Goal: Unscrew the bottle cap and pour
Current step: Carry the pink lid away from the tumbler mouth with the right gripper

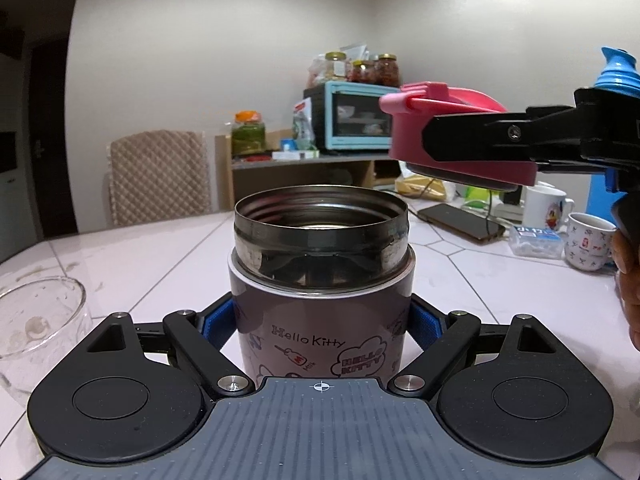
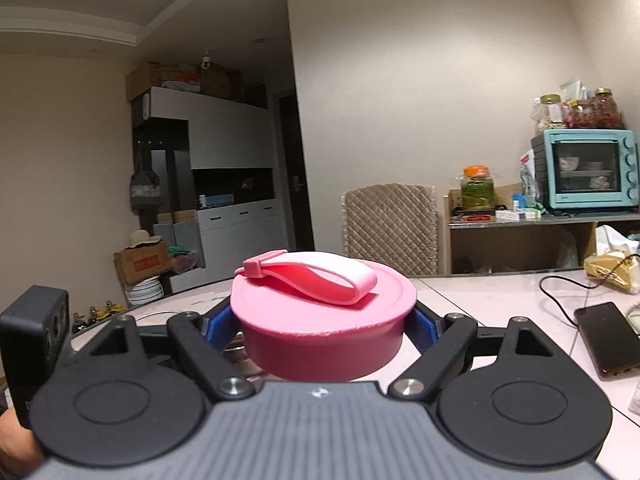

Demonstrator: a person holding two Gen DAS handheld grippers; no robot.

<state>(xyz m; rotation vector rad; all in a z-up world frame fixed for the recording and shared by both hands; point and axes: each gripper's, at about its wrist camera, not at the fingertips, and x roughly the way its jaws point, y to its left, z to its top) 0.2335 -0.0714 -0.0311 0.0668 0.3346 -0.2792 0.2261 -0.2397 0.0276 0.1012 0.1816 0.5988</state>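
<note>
A brown Hello Kitty thermos jar (image 1: 320,308) stands upright on the white table, its steel mouth open and uncapped. My left gripper (image 1: 320,326) is shut on the jar's body, blue pads on both sides. My right gripper (image 2: 324,326) is shut on the pink cap (image 2: 324,320), which has a pink strap on top. In the left wrist view the pink cap (image 1: 424,120) hangs in the air up and right of the jar's mouth, clear of it, held by the right gripper (image 1: 460,140).
An empty clear glass (image 1: 36,328) stands on the table to the jar's left. Mugs (image 1: 588,246), a phone (image 1: 460,220) with a cable and a small packet lie at the right. A chair, shelf and blue toaster oven (image 1: 352,116) stand behind.
</note>
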